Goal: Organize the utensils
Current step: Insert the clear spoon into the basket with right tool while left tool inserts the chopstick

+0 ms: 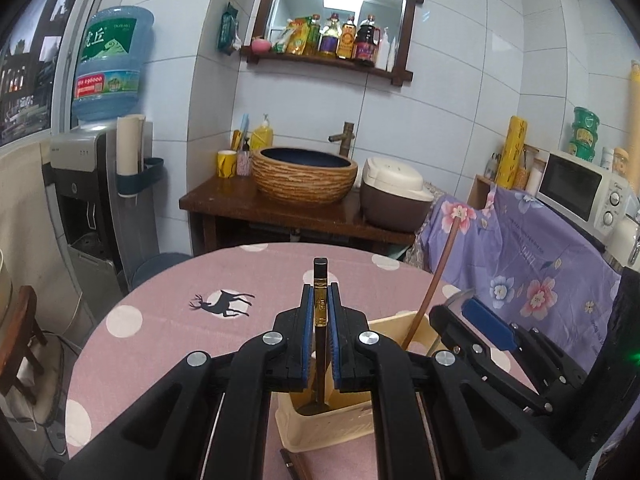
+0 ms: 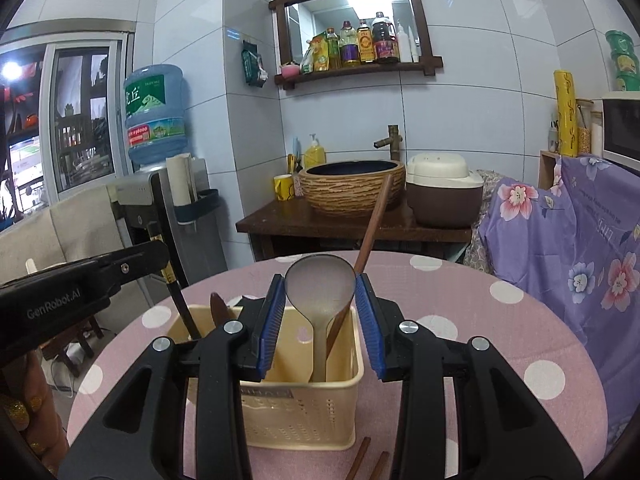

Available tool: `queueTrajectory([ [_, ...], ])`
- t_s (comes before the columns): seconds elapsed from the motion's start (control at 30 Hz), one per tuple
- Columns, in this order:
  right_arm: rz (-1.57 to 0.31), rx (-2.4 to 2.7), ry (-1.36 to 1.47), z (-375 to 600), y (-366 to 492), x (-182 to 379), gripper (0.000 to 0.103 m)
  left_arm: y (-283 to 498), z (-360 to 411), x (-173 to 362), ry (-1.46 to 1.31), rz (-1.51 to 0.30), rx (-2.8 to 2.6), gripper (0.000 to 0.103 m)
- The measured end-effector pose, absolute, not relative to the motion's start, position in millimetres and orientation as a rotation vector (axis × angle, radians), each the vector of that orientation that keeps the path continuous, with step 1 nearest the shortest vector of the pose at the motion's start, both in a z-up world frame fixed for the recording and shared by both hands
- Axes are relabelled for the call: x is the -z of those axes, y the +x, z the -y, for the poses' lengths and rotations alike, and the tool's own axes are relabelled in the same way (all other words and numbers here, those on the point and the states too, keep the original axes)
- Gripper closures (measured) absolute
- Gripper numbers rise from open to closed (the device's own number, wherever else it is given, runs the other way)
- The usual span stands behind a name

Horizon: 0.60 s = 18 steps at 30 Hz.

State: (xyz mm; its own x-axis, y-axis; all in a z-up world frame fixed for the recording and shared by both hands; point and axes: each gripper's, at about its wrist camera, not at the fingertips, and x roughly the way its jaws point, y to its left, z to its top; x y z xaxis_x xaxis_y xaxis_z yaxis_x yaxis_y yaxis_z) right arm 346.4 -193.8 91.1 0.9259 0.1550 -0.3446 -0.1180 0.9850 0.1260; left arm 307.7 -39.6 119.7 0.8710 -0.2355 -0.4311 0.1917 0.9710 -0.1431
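1. The readable writing: "GenRobot.AI" in grey letters on the black body of the left gripper (image 2: 158,254) as the right wrist view shows it; large Chinese characters on the green label of the blue water jug (image 2: 156,114) behind the holder; small gold characters, too small to read, on the amber band of the chopstick.
2. The landmark is the cream plastic utensil holder (image 2: 300,408), a rectangular box with rows of small perforations in its front wall, standing on the round table with a pink cloth of white dots (image 2: 500,340).
3. The left gripper (image 1: 320,308) has its blue ribbed pads pressed onto a dark, square-sectioned chopstick with an amber band (image 1: 320,300), upright, its lower end down inside the holder's left compartment.
4. The right gripper (image 2: 320,296) pinches the bowl of a smooth grey metal ladle (image 2: 320,284) between its blue pads; the ladle's handle runs down into the holder's right compartment.
5. A long brown wooden handle (image 2: 374,226) leans out of the same compartment, tilted rightward.
6. Two brown chopsticks (image 2: 362,460) lie on the cloth just in front of the holder.
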Motion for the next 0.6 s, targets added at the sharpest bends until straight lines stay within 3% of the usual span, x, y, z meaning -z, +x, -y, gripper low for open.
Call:
queueTrajectory([
  [0.27,-0.398,-0.146,0.121,194.8,347.5,-78.8,0.066,306.5,38.4,-121.3,-0.089,-0.465,0.242,0.095],
  [0.37,-0.391,-0.145,0.123,195.5,344.5,-77.0,0.059,302.4,35.9,-120.9,-0.093,-0.461,0.249,0.092],
  [0.43,-0.380,-0.141,0.125,196.8,339.9,-78.2,0.048,296.9,33.0,-121.4,-0.100,-0.455,0.255,0.080],
  [0.5,-0.373,-0.137,0.133,199.4,332.3,-80.8,0.047,288.3,29.2,-121.3,-0.113,-0.446,0.261,0.055],
  [0.6,-0.376,-0.139,0.147,204.6,316.7,-85.3,0.047,269.8,18.9,-116.2,-0.133,-0.444,0.274,0.034],
])
